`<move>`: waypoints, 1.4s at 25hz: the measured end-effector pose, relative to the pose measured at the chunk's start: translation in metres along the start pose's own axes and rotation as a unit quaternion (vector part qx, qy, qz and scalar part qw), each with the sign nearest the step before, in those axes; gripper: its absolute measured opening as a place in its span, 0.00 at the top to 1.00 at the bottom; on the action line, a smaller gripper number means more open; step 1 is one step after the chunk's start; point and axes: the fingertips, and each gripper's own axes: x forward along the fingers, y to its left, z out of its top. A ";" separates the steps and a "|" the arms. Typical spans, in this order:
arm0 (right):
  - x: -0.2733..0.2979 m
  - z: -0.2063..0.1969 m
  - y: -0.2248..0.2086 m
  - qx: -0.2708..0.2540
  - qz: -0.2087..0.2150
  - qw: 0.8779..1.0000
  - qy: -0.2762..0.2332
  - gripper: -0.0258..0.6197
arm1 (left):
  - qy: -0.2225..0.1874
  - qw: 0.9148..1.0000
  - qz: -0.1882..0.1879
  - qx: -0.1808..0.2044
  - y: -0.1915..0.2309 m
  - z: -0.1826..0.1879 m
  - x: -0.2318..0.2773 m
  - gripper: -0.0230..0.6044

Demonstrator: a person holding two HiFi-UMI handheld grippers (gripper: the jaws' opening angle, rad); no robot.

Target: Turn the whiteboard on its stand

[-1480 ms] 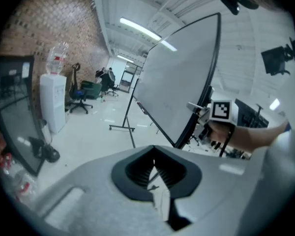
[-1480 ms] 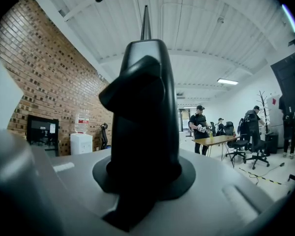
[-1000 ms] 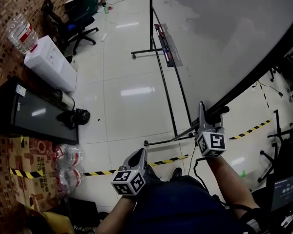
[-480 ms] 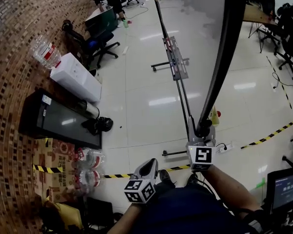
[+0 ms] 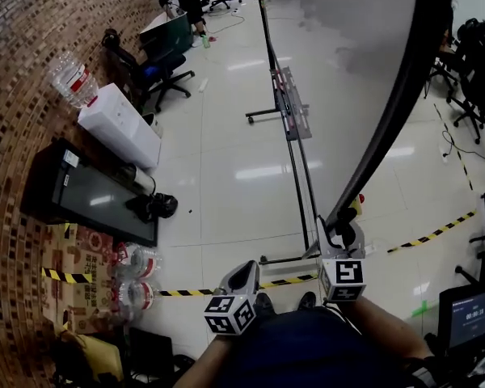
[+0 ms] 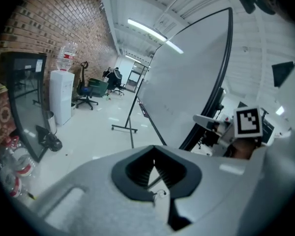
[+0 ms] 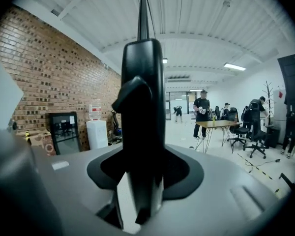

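Whiteboard: we see the large whiteboard (image 5: 347, 63) tilted on its stand (image 5: 295, 160). Its grey face leans over the floor. Its black frame edge (image 5: 392, 120) runs as one long diagonal from the top right of the head view down towards us.

Long axis: the frame edge rises up and away from the right gripper (image 5: 340, 234). In the right gripper view it stands as a dark upright bar between the jaws.

Right gripper: its jaws are opening, at about a middling width, with the lower end of the frame edge between them. We judge that the pads are not pressing on it.

Left gripper: the left gripper (image 5: 244, 272) hangs low by our lap, to the left of the board and well apart from it. Its jaws are drawn close together with nothing between them.

Nearer hand: the right one, clearly. We judge that any further turning or steadying would fall to it.

Hidden: the pivot where the whiteboard meets the stand is behind the panel. The board's top is cut off in the head view. The frame edge covers the right gripper's pads, so whether they touch it is our judgement. Only part of the stand shows.
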 end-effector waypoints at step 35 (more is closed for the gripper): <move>-0.038 0.062 0.197 -0.015 0.349 0.935 -0.062 0.93 | -0.142 0.980 0.066 0.120 0.033 0.063 -0.071 0.95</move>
